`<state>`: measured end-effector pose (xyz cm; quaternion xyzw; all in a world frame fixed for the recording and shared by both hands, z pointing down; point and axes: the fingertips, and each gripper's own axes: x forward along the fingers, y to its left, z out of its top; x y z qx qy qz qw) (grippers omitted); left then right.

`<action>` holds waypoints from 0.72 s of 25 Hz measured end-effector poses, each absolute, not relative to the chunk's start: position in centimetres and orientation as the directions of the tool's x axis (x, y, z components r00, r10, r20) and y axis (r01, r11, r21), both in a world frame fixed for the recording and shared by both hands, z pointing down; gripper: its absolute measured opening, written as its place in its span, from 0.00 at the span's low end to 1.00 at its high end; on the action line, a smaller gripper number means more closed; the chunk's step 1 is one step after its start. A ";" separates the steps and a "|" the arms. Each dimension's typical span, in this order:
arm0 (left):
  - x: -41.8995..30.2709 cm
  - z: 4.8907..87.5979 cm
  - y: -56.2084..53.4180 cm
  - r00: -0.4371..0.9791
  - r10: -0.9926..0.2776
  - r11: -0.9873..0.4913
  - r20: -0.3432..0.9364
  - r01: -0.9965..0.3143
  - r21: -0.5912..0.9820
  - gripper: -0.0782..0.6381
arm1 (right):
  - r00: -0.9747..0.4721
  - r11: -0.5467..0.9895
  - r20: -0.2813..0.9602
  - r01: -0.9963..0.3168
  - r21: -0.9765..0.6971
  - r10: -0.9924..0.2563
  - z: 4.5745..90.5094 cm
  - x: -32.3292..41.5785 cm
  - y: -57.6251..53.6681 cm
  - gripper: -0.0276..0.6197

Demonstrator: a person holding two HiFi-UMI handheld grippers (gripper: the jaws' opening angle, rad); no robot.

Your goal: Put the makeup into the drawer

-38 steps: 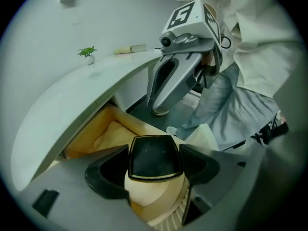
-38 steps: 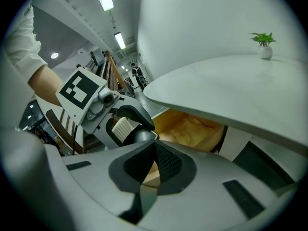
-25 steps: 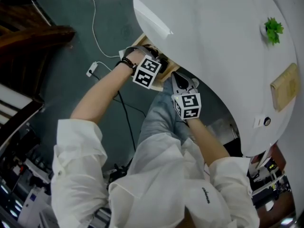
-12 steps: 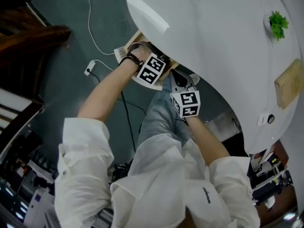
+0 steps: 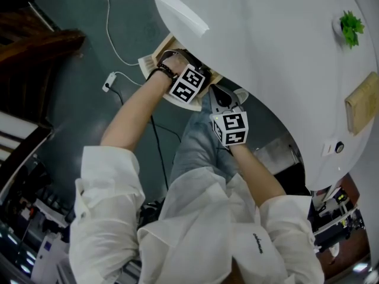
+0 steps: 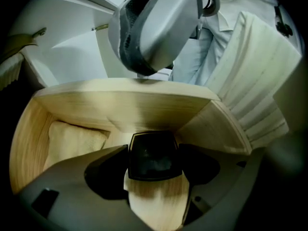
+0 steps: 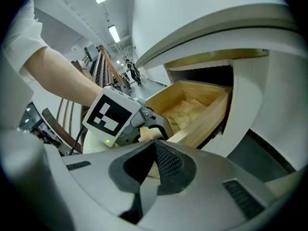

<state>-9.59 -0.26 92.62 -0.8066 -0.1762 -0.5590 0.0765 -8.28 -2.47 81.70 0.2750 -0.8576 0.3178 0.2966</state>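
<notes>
Left gripper (image 6: pixel 154 150): clenched on the black compact (image 6: pixel 153 161), which is pinched between the two jaws with one dark pad against each side.
Black compact: seen at the lower centre of the left gripper view, held inside the open drawer (image 6: pixel 120 105) over its pale wood floor. Whether the floor is touched cannot be told.
Right gripper (image 7: pixel 153 150): the jaws are pressed together with nothing between them. In the head view it is held just outside the drawer, to the lower right of the left gripper.
Drawer: pulled out from under the white table (image 5: pixel 266 40), at the upper centre of the head view. Pale wooden walls are shown.
Cloth (image 6: pixel 72 141): a cream cloth is laid in the drawer, at the left of the left gripper view, beside the compact but apart from it.
Table: white and rounded, it fills the upper right of the head view.
Plant (image 5: pixel 350 28): small and green, it is set on the table near the upper right edge.
Person: a white shirt is worn, and both forearms are stretched towards the drawer.
</notes>
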 end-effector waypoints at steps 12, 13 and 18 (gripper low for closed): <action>-9.6 88.1 -0.7 0.384 0.178 -0.938 0.906 0.344 0.038 0.42 | -0.693 0.666 0.664 -0.638 -0.386 -0.279 78.9 -8.0 -2.2 0.07; -9.4 87.0 -0.4 0.402 0.172 -0.940 0.899 0.341 0.027 0.34 | -0.696 0.669 0.664 -0.634 -0.388 -0.275 78.3 -7.8 -1.9 0.07; -8.3 81.0 -0.2 0.497 0.097 -0.956 0.862 0.287 -0.057 0.16 | -0.724 0.672 0.623 -0.622 -0.403 -0.297 73.7 -6.7 -1.7 0.07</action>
